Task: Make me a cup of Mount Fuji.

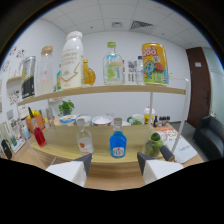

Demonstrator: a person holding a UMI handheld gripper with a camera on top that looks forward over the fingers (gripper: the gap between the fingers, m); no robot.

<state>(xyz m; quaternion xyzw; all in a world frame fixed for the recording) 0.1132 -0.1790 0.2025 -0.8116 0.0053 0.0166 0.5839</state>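
A two-tier wooden shelf (pixel 107 90) stands ahead of me. On its top board are a tall white bottle (pixel 72 60), a clear bottle with a wooden cap (pixel 45 70), a small orange bottle (pixel 88 74), a green-capped bottle (pixel 113 64) and a yellow carton (pixel 154 63). On the lower board a blue bottle (pixel 118 144) stands just beyond the gap between my fingers, with a clear bottle (pixel 84 140) to its left and a green jar (pixel 153 145) to its right. My gripper (pixel 114 167) is open and holds nothing.
A red bottle (pixel 40 136) and a small plant (pixel 66 107) stand at the left, with bowls (pixel 101 120) behind the lower board. A dark coffee machine (pixel 28 77) stands at the far left. A black chair (pixel 210 135) and a dark door (pixel 202 85) are at the right.
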